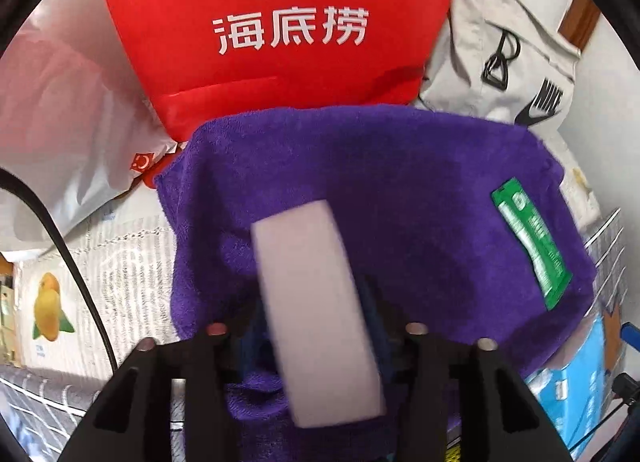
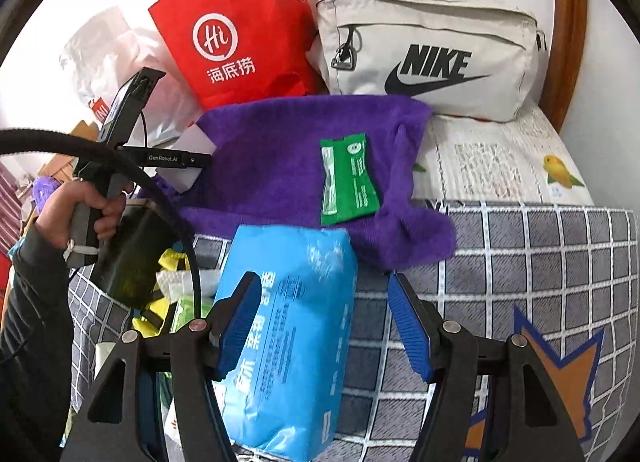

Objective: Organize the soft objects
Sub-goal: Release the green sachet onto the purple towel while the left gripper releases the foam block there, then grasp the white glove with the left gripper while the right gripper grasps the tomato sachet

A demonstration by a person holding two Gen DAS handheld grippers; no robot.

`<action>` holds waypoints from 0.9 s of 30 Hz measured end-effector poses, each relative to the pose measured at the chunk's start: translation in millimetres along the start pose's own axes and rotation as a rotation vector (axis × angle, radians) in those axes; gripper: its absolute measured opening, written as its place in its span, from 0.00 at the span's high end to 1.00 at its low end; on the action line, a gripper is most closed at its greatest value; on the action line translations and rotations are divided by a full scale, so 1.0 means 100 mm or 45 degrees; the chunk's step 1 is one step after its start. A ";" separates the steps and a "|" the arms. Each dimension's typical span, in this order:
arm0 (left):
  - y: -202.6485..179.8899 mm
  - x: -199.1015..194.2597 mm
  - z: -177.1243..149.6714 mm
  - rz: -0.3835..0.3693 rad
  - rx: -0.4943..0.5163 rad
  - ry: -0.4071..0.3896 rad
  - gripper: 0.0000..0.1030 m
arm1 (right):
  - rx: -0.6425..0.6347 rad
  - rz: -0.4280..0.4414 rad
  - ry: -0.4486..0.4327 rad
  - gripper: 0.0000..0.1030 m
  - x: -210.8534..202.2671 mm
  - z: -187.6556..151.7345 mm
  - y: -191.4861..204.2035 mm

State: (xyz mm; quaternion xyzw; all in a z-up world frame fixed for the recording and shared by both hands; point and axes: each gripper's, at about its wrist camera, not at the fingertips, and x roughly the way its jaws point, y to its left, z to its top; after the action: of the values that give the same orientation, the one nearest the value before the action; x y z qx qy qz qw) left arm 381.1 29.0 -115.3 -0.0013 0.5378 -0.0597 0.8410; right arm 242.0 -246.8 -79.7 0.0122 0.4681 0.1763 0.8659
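A purple towel (image 1: 360,165) (image 2: 272,165) lies spread on the bed with a green sachet (image 1: 532,242) (image 2: 348,181) on top. A pale white sponge block (image 1: 316,302) (image 2: 192,157) sits tilted and blurred between the fingers of my left gripper (image 1: 312,310) (image 2: 188,157), over the towel's left part. The pads stand off its sides, so the gripper is open. My right gripper (image 2: 320,322) is open above a blue tissue pack (image 2: 288,342) (image 1: 572,374) at the bed's near edge. Its left pad overlaps the pack, while its right pad is apart from it.
Behind the towel stand a red paper bag (image 2: 240,41) (image 1: 280,61), a beige Nike bag (image 2: 432,49) (image 1: 500,41) and a white plastic bag (image 2: 108,49). A grid-patterned cover (image 2: 520,262) and a printed sheet (image 2: 500,157) lie to the right. A hand (image 2: 80,213) holds the left gripper; yellow-green items (image 2: 168,294) lie below.
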 end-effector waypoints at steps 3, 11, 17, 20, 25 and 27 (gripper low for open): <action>-0.05 0.02 -0.02 0.042 0.019 0.016 0.41 | 0.013 0.020 -0.003 0.37 -0.04 -0.08 0.02; -0.03 -0.33 -0.18 0.048 -0.031 -0.053 0.35 | -0.012 0.029 -0.019 0.37 -0.21 -0.25 0.24; -0.06 -0.78 -0.54 0.042 -0.052 -0.144 0.34 | -0.059 0.041 -0.070 0.36 -0.41 -0.55 0.61; -0.06 -1.05 -0.83 0.017 -0.043 -0.179 0.34 | -0.067 0.030 -0.074 0.36 -0.48 -0.75 0.78; -0.21 -1.43 -1.32 0.039 -0.006 -0.222 0.31 | -0.104 0.055 -0.064 0.36 -0.57 -1.12 0.98; -0.27 -1.56 -1.54 0.035 0.005 -0.245 0.31 | -0.105 0.067 -0.045 0.36 -0.54 -1.23 1.00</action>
State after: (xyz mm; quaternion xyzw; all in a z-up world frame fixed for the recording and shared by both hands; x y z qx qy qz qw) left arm 174.1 27.7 -37.2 0.0020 0.4543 -0.0489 0.8895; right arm 85.4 -187.6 -85.9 -0.0082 0.4445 0.2179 0.8689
